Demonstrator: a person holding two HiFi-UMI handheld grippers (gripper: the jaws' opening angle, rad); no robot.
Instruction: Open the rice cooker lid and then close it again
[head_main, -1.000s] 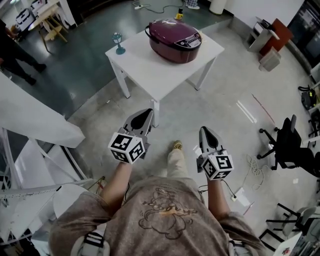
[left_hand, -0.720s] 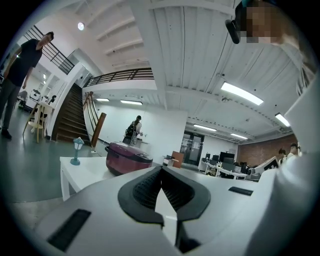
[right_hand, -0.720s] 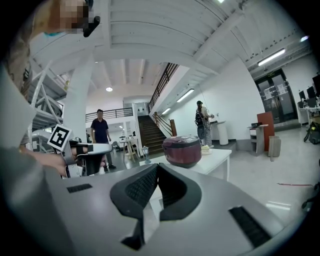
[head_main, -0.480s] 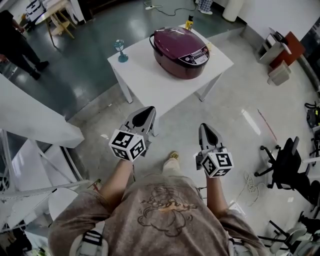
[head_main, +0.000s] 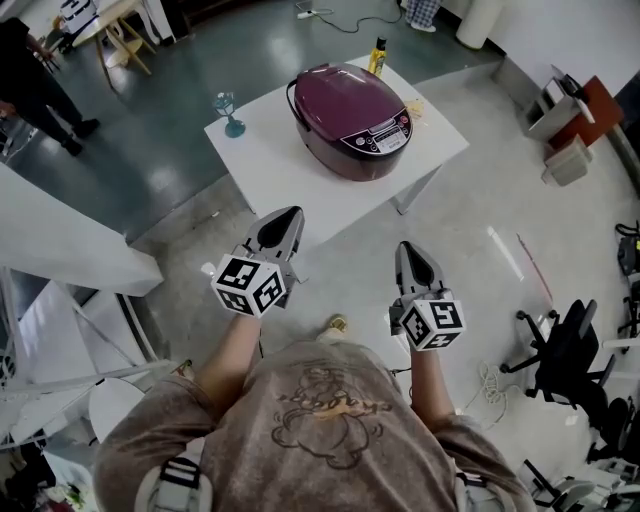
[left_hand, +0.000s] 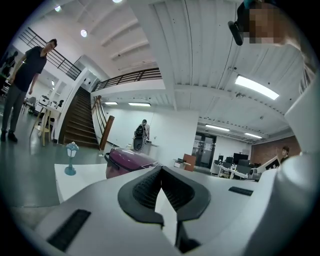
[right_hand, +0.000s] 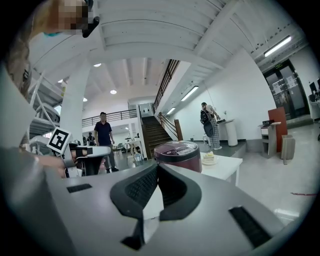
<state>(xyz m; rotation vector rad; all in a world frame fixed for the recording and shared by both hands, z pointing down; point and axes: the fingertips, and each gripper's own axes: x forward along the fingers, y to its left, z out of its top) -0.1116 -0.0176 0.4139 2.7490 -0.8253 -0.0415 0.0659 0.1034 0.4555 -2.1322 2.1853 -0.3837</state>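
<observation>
One rice cooker (head_main: 350, 120), lid down, on one white table (head_main: 270, 175). One teal ornament (head_main: 229, 113) left of cooker, one bottle (head_main: 379, 56) behind. Left gripper (head_main: 288, 218) and right gripper (head_main: 408, 252) well short of cooker, jaws pressed together, empty.

Rice cooker (head_main: 350, 120) on table (head_main: 270, 175); ornament (head_main: 230, 112) left; bottle (head_main: 379, 55) behind
</observation>
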